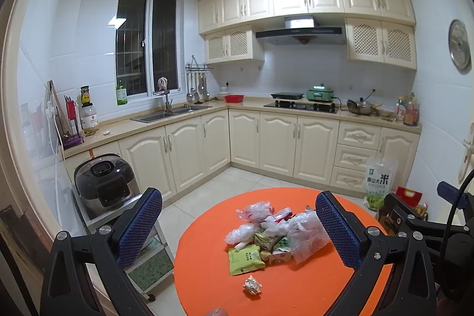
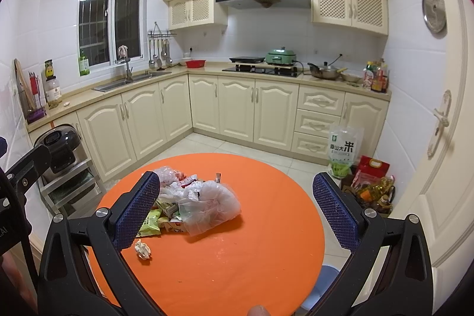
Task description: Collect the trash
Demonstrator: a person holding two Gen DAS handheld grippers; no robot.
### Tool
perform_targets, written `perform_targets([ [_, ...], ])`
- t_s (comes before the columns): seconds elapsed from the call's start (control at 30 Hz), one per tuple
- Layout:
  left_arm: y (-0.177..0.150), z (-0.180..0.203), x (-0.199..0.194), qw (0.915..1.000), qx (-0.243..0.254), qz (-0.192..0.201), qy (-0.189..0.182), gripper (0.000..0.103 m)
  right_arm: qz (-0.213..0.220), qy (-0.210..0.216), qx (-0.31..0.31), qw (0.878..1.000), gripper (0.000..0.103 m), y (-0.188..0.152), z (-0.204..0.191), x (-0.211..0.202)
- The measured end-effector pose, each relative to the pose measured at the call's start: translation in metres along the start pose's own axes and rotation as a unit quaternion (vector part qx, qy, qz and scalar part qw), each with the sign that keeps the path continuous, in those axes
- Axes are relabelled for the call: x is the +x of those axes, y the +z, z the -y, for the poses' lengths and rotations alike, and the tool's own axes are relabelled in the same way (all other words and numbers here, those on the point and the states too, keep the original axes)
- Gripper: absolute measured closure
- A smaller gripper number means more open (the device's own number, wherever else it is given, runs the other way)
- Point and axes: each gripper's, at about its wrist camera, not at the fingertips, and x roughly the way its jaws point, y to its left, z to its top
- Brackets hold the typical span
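Your left gripper [image 1: 238, 230] and right gripper [image 2: 234, 209]: jaws wide, empty. Trash pile [image 1: 266, 236] on orange table [image 1: 296, 286] uncollected; nothing done.

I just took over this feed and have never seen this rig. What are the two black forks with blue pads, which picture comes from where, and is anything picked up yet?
There is no robot arm: a person holds one hand-held claw in each hand, each with a camera looking forward between its two blue-padded fingers. One picture is from the left claw, the other from the right claw. Both are wide open and hold nothing. Below them is a round orange table in a kitchen. On it lies a trash pile: crumpled clear plastic bags, a green snack packet and other wrappers. A small crumpled paper ball lies apart from the pile, nearer the cameras. Nothing is collected yet.
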Motion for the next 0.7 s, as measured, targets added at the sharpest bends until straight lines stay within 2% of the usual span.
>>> perform_targets([
  [0.7, -0.005, -0.003, 0.028, 0.9999, -0.003, -0.012, 0.003, 0.001, -0.013, 0.004, -0.006, 1.000, 0.000, -0.003, -0.005, 0.022],
])
